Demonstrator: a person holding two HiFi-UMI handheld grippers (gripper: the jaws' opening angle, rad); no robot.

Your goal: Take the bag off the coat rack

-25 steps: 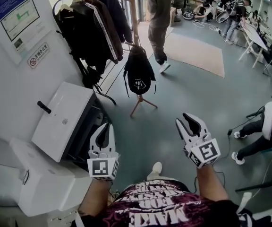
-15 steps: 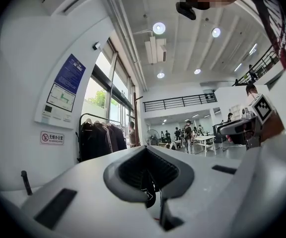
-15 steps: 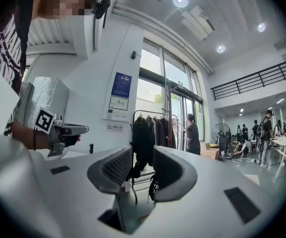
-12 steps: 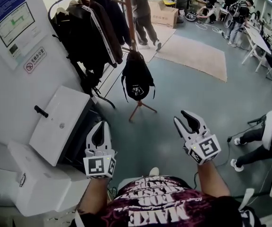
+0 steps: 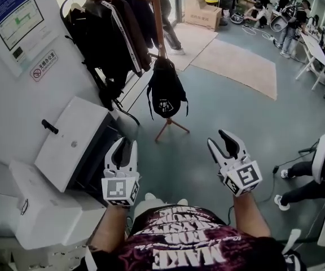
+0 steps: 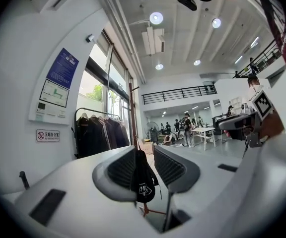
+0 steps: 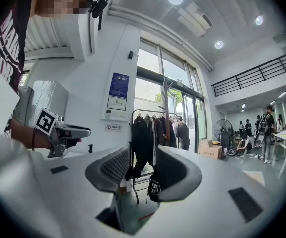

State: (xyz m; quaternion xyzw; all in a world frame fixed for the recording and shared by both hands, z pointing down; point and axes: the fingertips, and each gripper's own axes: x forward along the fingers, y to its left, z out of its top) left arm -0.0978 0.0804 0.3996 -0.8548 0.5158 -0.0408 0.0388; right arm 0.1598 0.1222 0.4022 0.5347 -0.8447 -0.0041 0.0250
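A black backpack [image 5: 165, 89] with a white logo hangs from a wooden coat rack [image 5: 157, 21] that stands on splayed feet on the grey floor. Both grippers are held low, well short of the rack. My left gripper [image 5: 125, 147] is at lower left; its jaws are opening, with nothing between them. My right gripper [image 5: 219, 139] is at lower right, jaws also opening and empty. In the left gripper view the backpack [image 6: 143, 185] shows far off through the gap of the left gripper [image 6: 144, 155]. The right gripper view shows the backpack [image 7: 154, 186] beyond the right gripper [image 7: 143, 157].
A clothes rail with dark jackets [image 5: 112, 27] stands left of the rack against the wall. White cabinets [image 5: 75, 140] sit close at my left. A beige rug [image 5: 236, 61] and a cardboard box [image 5: 202, 10] lie beyond. People stand at the back; one sits at right [image 5: 320, 168].
The left jaws went from shut to parted, and the right jaws spread wider. The person walking beside the rack moved off toward the back. The rack now stands slightly nearer.
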